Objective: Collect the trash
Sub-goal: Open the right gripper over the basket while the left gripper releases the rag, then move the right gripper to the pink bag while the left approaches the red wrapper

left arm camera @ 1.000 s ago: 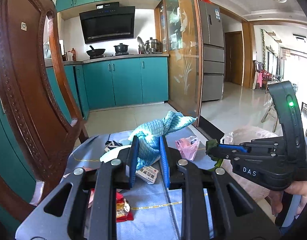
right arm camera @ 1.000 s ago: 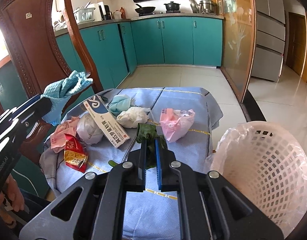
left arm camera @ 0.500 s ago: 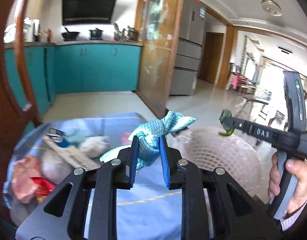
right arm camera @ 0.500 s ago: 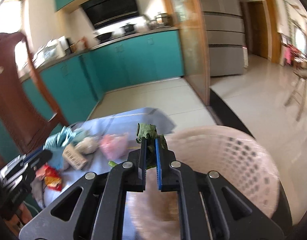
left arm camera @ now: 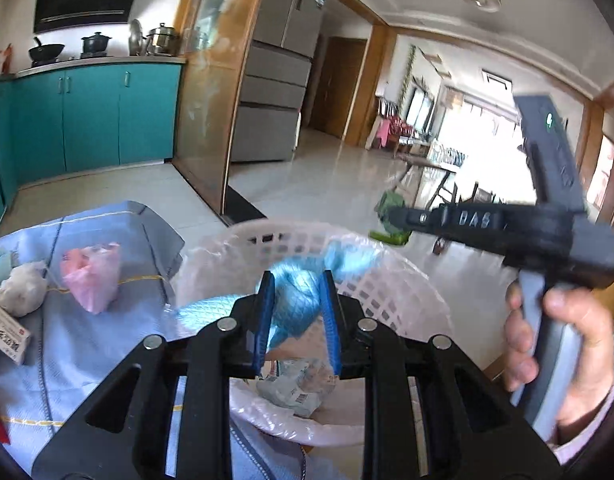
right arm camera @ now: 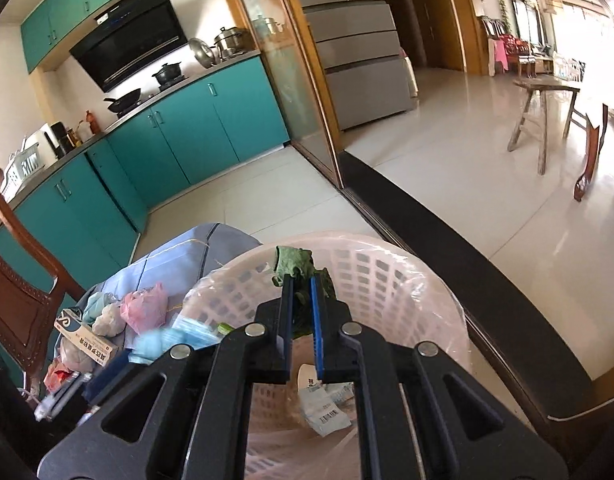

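A pale pink mesh basket (left arm camera: 387,256) with a plastic liner stands at the right end of the table. My left gripper (left arm camera: 295,280) hangs over its near rim with a crumpled blue cloth (left arm camera: 295,300) between the pads. Its jaws are opening, and the cloth, blurred, still touches both pads. My right gripper (right arm camera: 301,280) is shut on a green leafy scrap (right arm camera: 295,260) above the basket (right arm camera: 387,248). In the left wrist view the right gripper (left arm camera: 391,216) reaches in from the right, held by a person's hand (left arm camera: 567,340). Paper wrappers (right arm camera: 323,412) lie in the basket.
The table's blue cover (left arm camera: 87,340) carries a pink bag (left arm camera: 93,276), a white wad (left arm camera: 21,292), a printed box (left arm camera: 7,336) and other litter to the left. A carved wooden chair (right arm camera: 19,300) stands beyond. Tiled floor lies past the basket.
Both grippers swung right from over the table to over the basket, each carrying its piece. The right gripper rolled. The blue cloth now sags lower and looks blurred.
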The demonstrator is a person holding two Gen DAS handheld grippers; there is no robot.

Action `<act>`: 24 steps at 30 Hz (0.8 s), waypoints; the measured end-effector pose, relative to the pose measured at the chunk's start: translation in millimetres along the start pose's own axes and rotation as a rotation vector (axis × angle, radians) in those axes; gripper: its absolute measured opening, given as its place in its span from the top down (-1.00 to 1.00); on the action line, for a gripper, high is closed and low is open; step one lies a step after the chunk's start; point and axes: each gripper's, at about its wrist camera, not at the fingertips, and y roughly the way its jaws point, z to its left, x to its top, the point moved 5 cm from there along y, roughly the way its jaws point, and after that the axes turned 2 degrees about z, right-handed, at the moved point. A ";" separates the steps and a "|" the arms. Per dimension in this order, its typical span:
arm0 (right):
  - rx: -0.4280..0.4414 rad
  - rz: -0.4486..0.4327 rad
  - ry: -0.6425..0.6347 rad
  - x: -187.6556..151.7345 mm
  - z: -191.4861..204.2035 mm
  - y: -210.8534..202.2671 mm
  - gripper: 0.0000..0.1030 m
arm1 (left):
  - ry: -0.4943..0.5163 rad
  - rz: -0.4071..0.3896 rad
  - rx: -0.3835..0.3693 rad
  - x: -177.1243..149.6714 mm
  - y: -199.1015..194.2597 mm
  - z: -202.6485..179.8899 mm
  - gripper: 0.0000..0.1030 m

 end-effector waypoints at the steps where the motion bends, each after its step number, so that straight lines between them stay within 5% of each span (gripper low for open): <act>1: -0.003 0.000 0.004 0.0 -1.8 0.2 0.82 | -0.002 0.014 -0.002 -1.4 4.6 -0.7 0.19; 3: -0.004 0.004 0.025 0.4 -4.9 2.1 0.65 | -0.024 0.024 -0.002 -1.0 6.6 1.4 -0.14; 6: 0.016 0.004 0.060 0.9 -2.4 3.5 0.04 | -0.024 -0.013 0.043 3.6 -6.8 7.7 -0.21; 8: 0.023 -0.005 0.056 2.1 2.7 2.3 -0.16 | -0.009 -0.035 0.143 5.5 -20.9 19.2 -0.24; 15: 0.109 0.003 -0.058 -2.6 63.6 12.0 -0.22 | -0.012 -0.036 0.618 5.4 -79.2 101.3 -0.07; 19: 0.173 0.015 -0.177 -12.2 113.7 20.7 -0.22 | -0.097 0.017 0.725 -1.1 -112.0 154.2 -0.07; 24: 0.252 0.063 -0.304 -29.2 181.6 45.9 -0.22 | -0.185 0.067 0.769 -18.4 -148.0 205.8 -0.10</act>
